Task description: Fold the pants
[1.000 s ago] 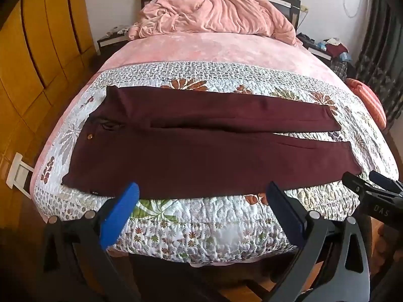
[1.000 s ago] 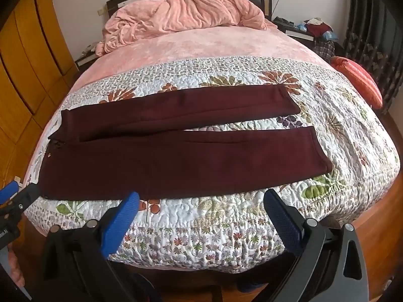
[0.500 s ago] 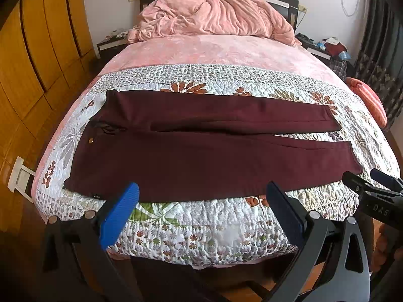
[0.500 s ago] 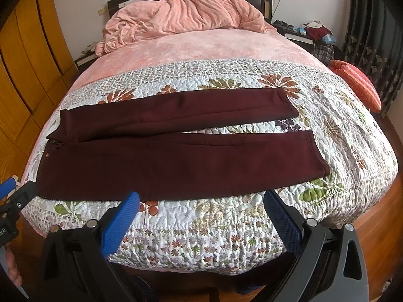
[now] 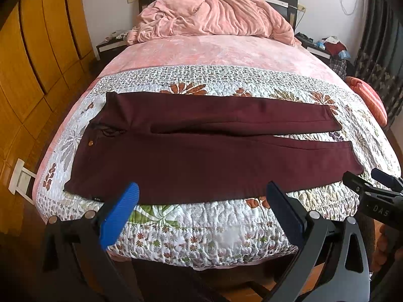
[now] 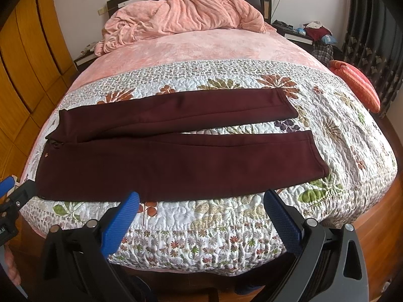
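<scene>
Dark maroon pants (image 5: 209, 161) lie flat across the foot of the bed, waistband at the left, two legs stretched to the right and slightly apart; they also show in the right wrist view (image 6: 176, 161). My left gripper (image 5: 201, 193) is open and empty, just short of the near leg's front edge. My right gripper (image 6: 201, 201) is open and empty, also just in front of the near leg. The right gripper's tip shows at the right of the left wrist view (image 5: 370, 188); the left gripper's tip shows at the left of the right wrist view (image 6: 15, 196).
A floral quilt (image 5: 206, 229) covers the bed's foot. A crumpled pink blanket (image 5: 214, 17) lies by the headboard. Wooden wardrobes (image 5: 32, 58) stand at the left. An orange pillow (image 6: 355, 85) lies at the right edge. Cluttered nightstands flank the bed.
Both grippers have edged slightly closer to the bed and tilted a little; the pants have not moved and both grippers stay open.
</scene>
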